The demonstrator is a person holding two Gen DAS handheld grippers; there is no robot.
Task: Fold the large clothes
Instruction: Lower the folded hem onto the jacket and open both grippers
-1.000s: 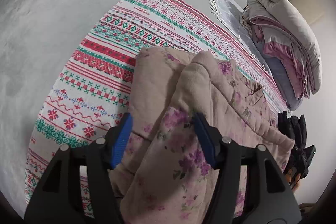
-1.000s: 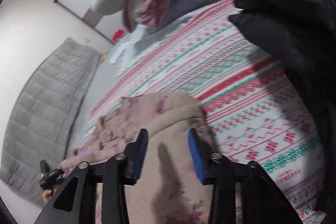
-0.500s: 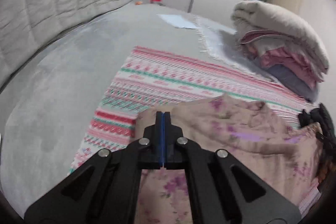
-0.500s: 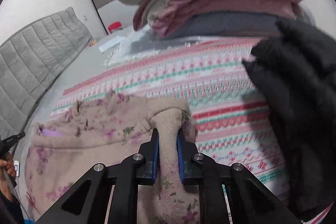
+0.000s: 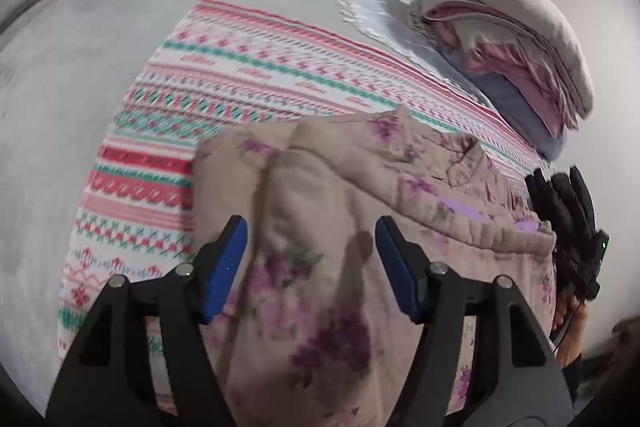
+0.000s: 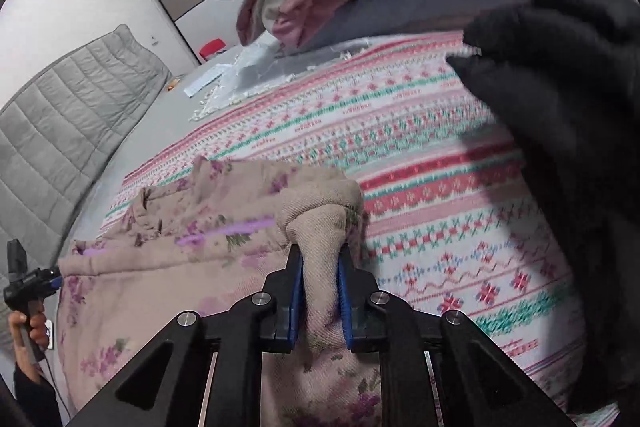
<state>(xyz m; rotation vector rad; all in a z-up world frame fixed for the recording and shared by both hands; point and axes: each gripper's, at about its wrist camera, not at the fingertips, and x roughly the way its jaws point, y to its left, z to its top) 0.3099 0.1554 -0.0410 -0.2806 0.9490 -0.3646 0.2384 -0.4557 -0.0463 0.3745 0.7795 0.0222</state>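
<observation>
Spreading now: the left gripper (image 5: 310, 267) is opening, its blue pads apart with the floral garment (image 5: 360, 211) lying under and between them but no longer pinched. Half a second ago these pads were pressed flat together at the garment's near-left corner; a second ago they stood wide over the same cloth. So a quick pinch and release on this side.

Left of the claw: patterned blanket (image 5: 224, 87), banded red and green, flat on the grey bedding (image 5: 60, 67). Ahead of the claw the garment's far edge lies doubled over, a loose ridge running away from the pads. Ahead and right: stack of folded bedding (image 5: 504, 39). Far right of the claw, the other handheld rig, dark, beside the garment's edge.

Right gripper (image 6: 320, 287): jaws clamped on a bunched roll of the garment, cloth rising as a knob just ahead of the pads. A second ago these jaws were wide; half a second ago already gripping. Grip kept since.

Right of this claw: a black fabric mass (image 6: 560, 107), blurred, on the blanket; cannot tell what it is.

Judgement: the left corner looks laid down, the right one not yet. Fold is mid-way; the right side likely needs carrying over and letting go to square the edge.
</observation>
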